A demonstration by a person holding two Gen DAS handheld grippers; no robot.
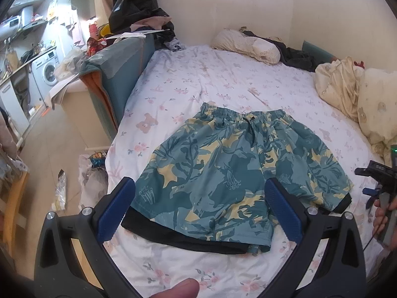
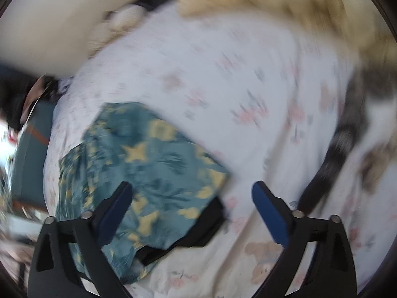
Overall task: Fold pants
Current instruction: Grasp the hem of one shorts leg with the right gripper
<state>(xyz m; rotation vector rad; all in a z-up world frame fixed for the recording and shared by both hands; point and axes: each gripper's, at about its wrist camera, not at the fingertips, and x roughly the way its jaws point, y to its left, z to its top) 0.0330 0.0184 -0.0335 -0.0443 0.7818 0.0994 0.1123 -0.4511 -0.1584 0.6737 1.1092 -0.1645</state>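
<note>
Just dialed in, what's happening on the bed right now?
A pair of teal floral shorts lies spread flat on the flowered bedsheet, waistband away from the person, black lining showing at the hems. The left gripper hovers open over the near hem, holding nothing. The right gripper, blurred, is also open beside the shorts' right edge. No fold is made yet.

Left gripper (image 1: 199,188) is held with jaws spread wide and nothing between its blue pads, while right gripper (image 2: 191,193) is likewise spread and empty (its view is motion-blurred), gripped by a hand (image 1: 383,213).
</note>
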